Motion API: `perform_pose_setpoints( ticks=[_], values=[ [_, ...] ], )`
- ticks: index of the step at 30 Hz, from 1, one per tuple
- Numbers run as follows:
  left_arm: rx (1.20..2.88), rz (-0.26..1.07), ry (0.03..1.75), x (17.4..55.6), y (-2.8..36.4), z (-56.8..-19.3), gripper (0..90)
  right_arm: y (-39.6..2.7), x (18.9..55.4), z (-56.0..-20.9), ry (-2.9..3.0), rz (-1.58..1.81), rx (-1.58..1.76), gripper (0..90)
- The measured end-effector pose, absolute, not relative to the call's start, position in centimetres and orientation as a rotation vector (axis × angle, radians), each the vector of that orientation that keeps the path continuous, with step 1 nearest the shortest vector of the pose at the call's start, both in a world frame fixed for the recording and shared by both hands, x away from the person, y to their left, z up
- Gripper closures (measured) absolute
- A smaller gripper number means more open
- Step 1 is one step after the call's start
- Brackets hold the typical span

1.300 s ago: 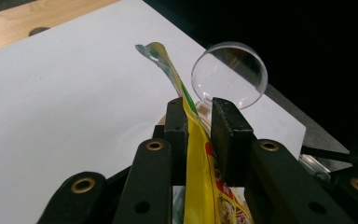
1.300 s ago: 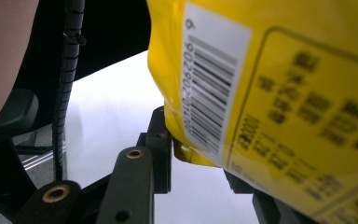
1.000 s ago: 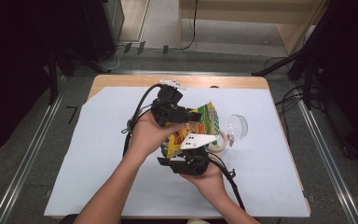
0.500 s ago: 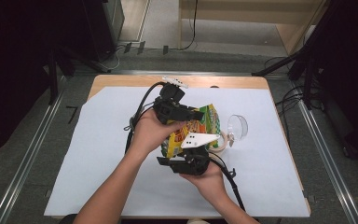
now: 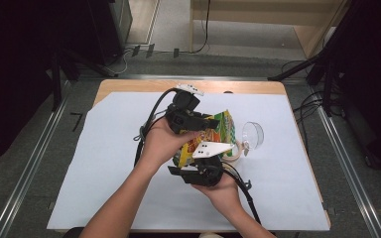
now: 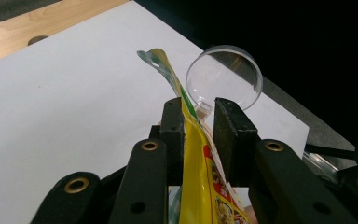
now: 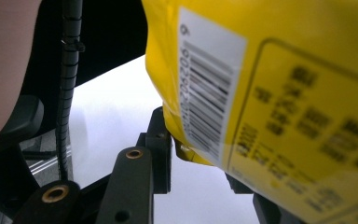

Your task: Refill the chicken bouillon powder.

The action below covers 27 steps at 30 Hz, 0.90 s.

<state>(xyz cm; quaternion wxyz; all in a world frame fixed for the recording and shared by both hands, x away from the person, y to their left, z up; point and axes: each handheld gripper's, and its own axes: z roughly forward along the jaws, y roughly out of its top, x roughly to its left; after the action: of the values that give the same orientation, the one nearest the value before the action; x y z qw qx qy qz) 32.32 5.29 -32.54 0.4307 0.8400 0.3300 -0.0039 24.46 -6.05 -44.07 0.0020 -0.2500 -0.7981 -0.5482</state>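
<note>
- While both hands meet over the middle of the desk (image 5: 104, 148), the yellow snack bag (image 5: 213, 131) hangs between the two grippers, raised off the white sheet that covers the desk.
- Left gripper (image 5: 198, 124): its jaws stand narrow, with the bag's thin upper edge running up between them. In the left gripper view (image 6: 198, 121) the film lies against the left jaw's pad, while a slim gap shows between the film and the right jaw, so I cannot tell for sure that the pads press on it.
- Right gripper (image 5: 198, 166): it comes at the bag from below, on the person's side. In the right gripper view (image 7: 196, 154) the bag's lower corner, just under the barcode panel, sits between the jaws and right against the left jaw; the bag hides the other jaw's pad, so a firm pinch cannot be told.
- Snack bag: its green-tipped top corner juts beyond the left gripper's jaws, and its printed back fills the space straight ahead of the right gripper.
- Clear round lid (image 6: 223, 77): it lies on the white sheet just beyond the left gripper's jaw tips, slightly to their right, close to the bag's edge.
- Roll of tape (image 5: 234, 151): it lies on the sheet just beside the right gripper's white plate, partly under the bag.
</note>
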Motion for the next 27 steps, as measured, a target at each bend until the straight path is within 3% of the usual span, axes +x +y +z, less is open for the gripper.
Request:
perform_pose_setpoints(
  ticks=[11, 27],
  values=[
    [2.106, 0.012, 0.848, 32.5, 5.5, -32.7, 74.2, -6.0, 24.9, -43.9, -2.523, -1.677, -0.777, 68.3],
    [2.12, -0.073, 0.919, 34.3, 5.5, -32.4, 74.1, -5.9, 25.6, -43.3, -2.468, -1.684, -0.78, 67.7]
  ],
)
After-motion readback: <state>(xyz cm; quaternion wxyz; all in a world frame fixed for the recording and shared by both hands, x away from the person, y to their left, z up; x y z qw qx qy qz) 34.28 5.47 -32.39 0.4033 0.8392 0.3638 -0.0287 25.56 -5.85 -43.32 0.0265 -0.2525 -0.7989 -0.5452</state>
